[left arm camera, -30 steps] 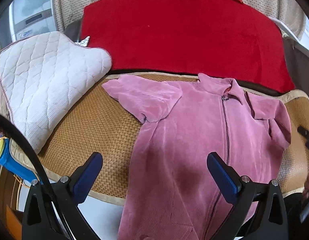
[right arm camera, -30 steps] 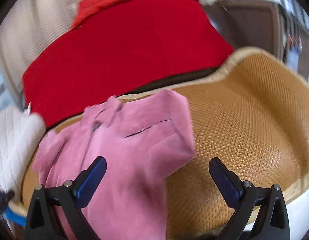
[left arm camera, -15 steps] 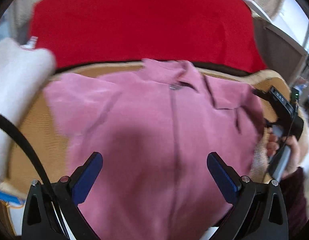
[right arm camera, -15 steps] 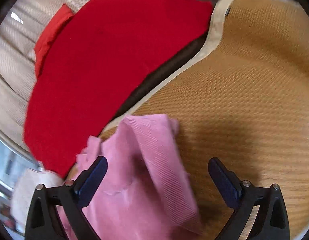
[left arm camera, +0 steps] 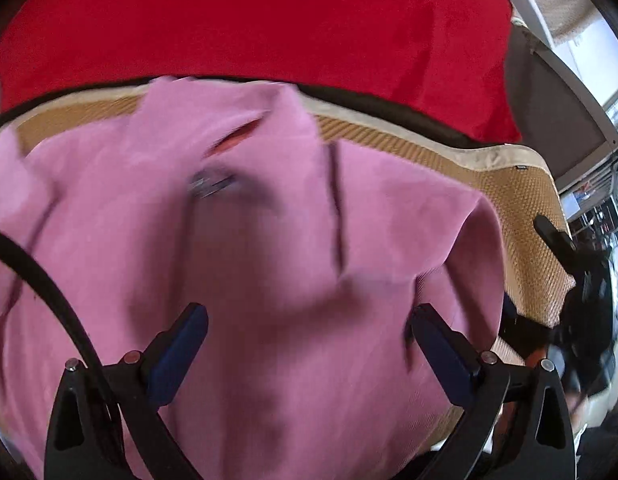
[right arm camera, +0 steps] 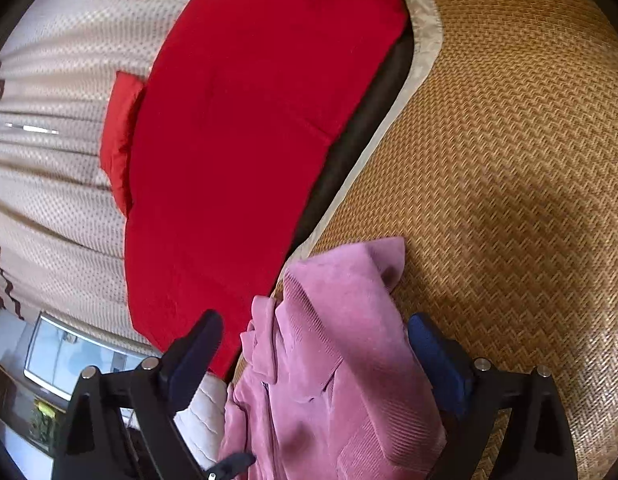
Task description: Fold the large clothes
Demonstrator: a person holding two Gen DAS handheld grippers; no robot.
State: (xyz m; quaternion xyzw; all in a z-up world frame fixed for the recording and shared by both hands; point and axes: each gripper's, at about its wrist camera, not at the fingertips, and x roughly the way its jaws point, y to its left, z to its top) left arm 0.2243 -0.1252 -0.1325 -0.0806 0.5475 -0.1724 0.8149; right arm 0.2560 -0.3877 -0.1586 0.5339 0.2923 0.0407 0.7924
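A pink corduroy zip-front garment (left arm camera: pixel 269 240) lies spread on a woven tan mat (left arm camera: pixel 521 216), collar toward the far edge. My left gripper (left arm camera: pixel 305 344) is open and hovers close over the garment's chest, holding nothing. My right gripper (right arm camera: pixel 315 360) is open, tilted, and straddles the garment's right sleeve (right arm camera: pixel 341 320) without closing on it. In the left wrist view the right gripper shows as a dark shape (left arm camera: pixel 581 280) at the mat's right edge. The lower part of the garment is hidden below both views.
A red blanket (left arm camera: pixel 249 20) lies beyond the mat (right arm camera: pixel 509 160); it also shows in the right wrist view (right arm camera: pixel 249 120). A beige patterned cover (right arm camera: pixel 61 80) lies behind it. A white quilted pad (right arm camera: pixel 201 416) sits at the left end.
My left gripper has moved forward and lower over the garment's chest. My right gripper has rolled sideways and come down over the right sleeve. Both stayed open.
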